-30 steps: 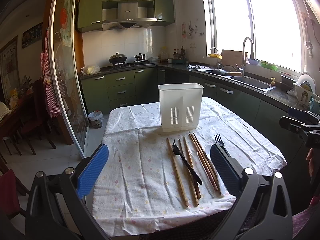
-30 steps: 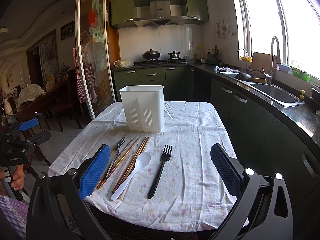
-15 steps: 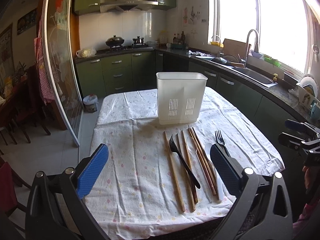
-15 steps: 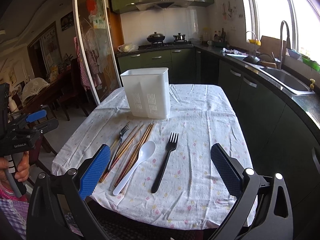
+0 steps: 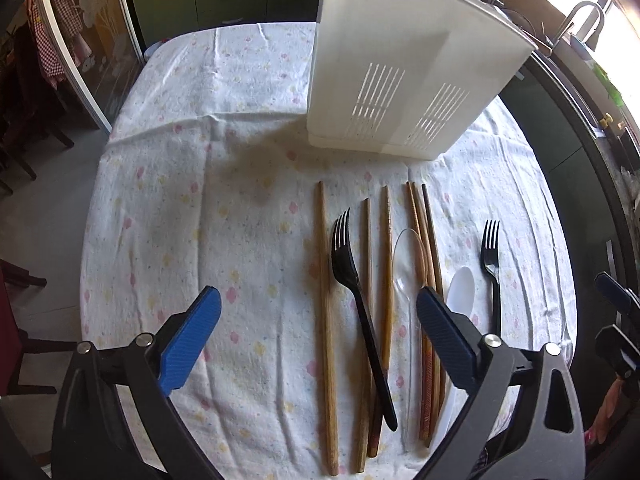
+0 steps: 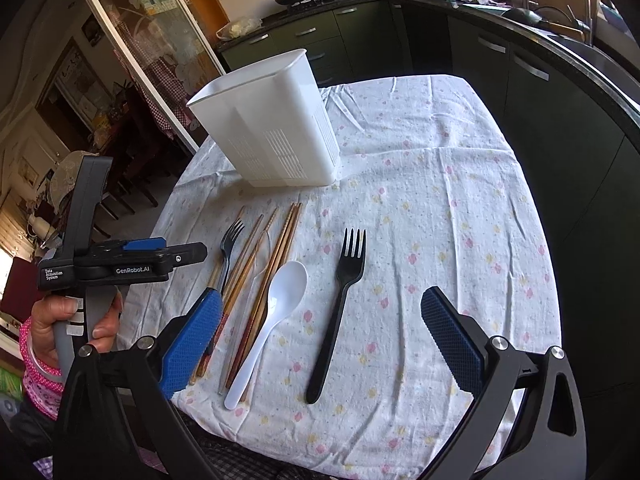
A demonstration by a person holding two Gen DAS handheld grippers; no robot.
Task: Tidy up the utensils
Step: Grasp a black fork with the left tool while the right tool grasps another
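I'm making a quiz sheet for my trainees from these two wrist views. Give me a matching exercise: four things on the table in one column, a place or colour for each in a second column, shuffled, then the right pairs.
Things:
1. white spoon
2. utensil holder
3. lone black fork
4. clear spoon

Descriptions:
A. stands upright beyond the row of utensils
B. see-through, lying among the wooden chopsticks
C. opaque, between the chopsticks and the lone fork
D. rightmost utensil, apart from the others

Pairs: 1-C, 2-A, 3-D, 4-B
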